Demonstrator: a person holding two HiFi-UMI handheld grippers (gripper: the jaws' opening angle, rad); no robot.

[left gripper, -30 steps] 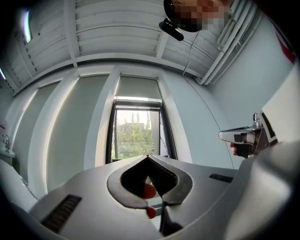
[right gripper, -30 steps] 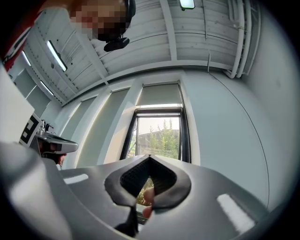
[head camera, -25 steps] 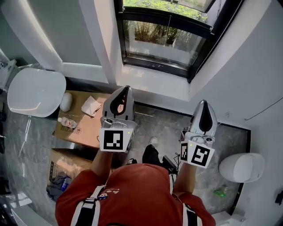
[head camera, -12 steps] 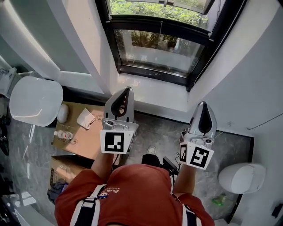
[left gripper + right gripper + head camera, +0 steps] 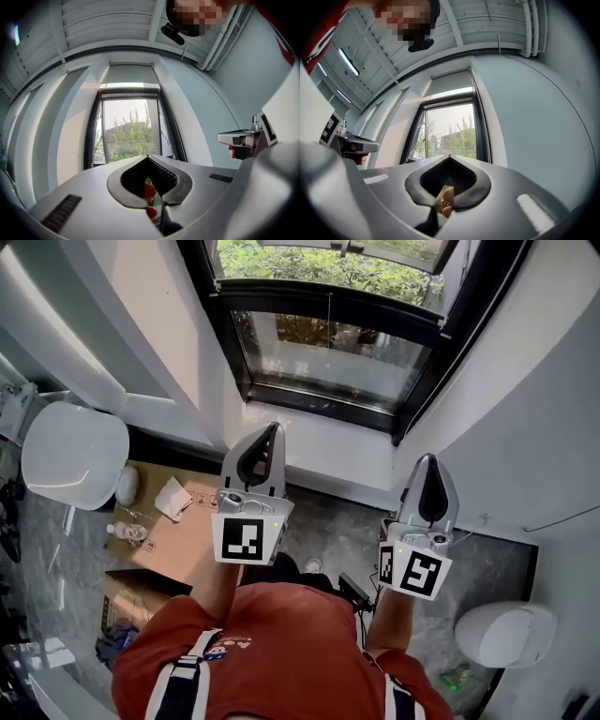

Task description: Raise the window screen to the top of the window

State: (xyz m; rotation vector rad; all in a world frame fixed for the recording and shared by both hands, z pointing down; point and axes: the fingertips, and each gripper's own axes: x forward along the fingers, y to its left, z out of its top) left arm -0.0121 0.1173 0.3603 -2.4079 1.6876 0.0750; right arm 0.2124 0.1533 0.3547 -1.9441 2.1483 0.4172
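Head view: I hold my left tongs (image 5: 270,433) and right tongs (image 5: 427,465) out side by side toward the window (image 5: 328,343), well apart from its glass. A cardboard box (image 5: 183,531) lies on the floor to my left.

Left gripper view: my left jaws are clenched together on nothing. The window screen (image 5: 130,74) shows as a grey panel at the window's top.

Right gripper view: my right jaws are likewise pressed together and empty. The window screen (image 5: 451,83) sits above the glass, far ahead.
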